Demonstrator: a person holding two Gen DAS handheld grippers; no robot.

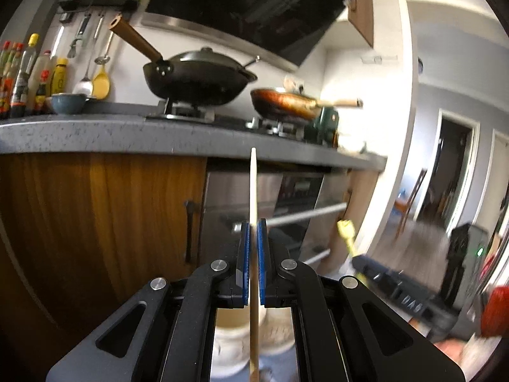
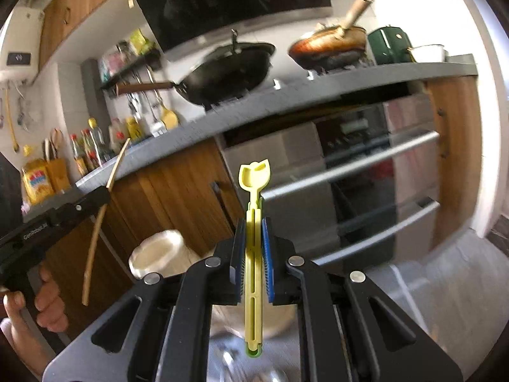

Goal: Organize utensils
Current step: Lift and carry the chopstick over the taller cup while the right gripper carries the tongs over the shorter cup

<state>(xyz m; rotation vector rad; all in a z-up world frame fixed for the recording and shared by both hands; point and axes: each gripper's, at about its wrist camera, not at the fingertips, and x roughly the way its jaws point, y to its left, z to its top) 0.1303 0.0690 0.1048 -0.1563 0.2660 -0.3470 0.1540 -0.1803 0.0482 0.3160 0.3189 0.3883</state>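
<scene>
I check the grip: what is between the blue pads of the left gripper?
A thin wooden stick, clamped upright between the left gripper's pads; the left wrist view shows it.

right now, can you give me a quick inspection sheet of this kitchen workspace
surface: grey countertop, holds stove and bottles
job's things: wooden chopstick; yellow-green plastic utensil
clutter: black wok, copper pan, sauce bottles, blue bowl, hanging ladles
grippers: left hand-held gripper shut on wooden chopstick; right hand-held gripper shut on yellow-green plastic utensil
cables: nothing seen
surroundings: wood cabinets, steel oven, range hood
</scene>
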